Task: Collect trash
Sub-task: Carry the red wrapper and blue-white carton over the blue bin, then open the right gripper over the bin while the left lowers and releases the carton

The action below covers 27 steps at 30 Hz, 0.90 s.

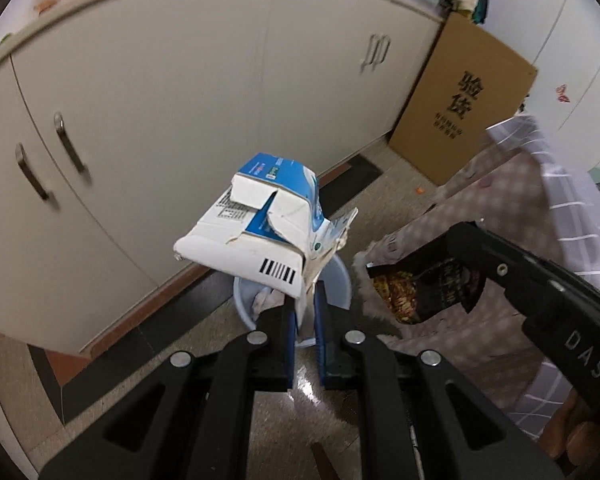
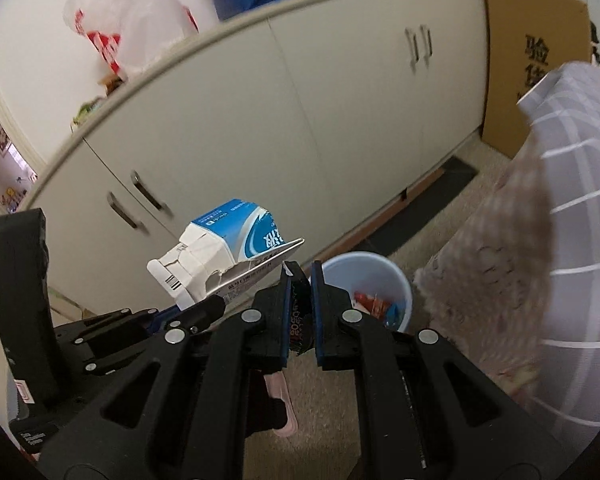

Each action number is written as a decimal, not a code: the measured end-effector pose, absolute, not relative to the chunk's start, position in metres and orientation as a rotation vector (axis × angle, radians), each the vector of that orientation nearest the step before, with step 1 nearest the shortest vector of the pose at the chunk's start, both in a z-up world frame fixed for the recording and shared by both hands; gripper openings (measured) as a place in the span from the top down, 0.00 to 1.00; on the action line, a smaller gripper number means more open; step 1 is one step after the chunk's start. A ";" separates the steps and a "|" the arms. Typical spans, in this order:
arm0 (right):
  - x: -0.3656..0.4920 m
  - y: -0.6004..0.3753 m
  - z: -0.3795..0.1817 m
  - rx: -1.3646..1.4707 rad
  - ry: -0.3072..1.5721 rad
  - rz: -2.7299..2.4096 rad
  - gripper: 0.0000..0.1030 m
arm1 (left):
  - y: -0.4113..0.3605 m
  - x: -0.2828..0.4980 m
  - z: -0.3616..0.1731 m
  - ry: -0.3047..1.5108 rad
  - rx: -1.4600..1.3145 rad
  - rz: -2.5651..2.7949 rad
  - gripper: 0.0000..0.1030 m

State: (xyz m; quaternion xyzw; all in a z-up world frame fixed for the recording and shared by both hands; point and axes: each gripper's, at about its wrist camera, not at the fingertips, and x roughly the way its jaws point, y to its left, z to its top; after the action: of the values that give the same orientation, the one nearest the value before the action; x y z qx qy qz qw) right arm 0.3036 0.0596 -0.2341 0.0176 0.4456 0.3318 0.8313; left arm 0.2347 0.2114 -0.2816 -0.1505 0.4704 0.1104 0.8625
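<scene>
Pale blue round plastic bin (image 2: 367, 280) sits on the floor by the cream cabinet (image 2: 260, 128); it holds red and blue wrappers (image 2: 376, 305) and crumpled paper.

Left tongs (image 1: 303, 304) are clamped on the torn edge of a crushed blue-and-white milk carton (image 1: 260, 228), held in the air directly above the bin (image 1: 332, 280).

Right tongs (image 2: 300, 280) are pinched on a dark printed snack packet (image 1: 424, 288), just right of the carton and near the bin rim, beside the checked bed cover (image 2: 560, 240). A brown cardboard box (image 1: 460, 100) leans against the cabinet's far end.
</scene>
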 end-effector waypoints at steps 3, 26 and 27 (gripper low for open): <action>0.313 0.068 -0.248 0.023 0.967 0.693 0.91 | 0.218 0.241 -0.295 1.009 -0.321 0.248 0.92; 0.343 0.078 -0.285 -0.010 0.929 0.563 0.35 | 0.233 0.273 -0.340 1.096 -0.308 0.295 0.91; 0.342 0.076 -0.285 -0.009 0.927 0.559 0.35 | 0.232 0.274 -0.341 1.099 -0.307 0.295 0.91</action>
State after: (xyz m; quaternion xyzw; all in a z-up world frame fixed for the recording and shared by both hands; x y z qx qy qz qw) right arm 0.3419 0.0756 -0.2849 -0.0044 0.4411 0.2662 0.8570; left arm 0.2739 0.2318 -0.3407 -0.1446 0.5183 0.1391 0.8313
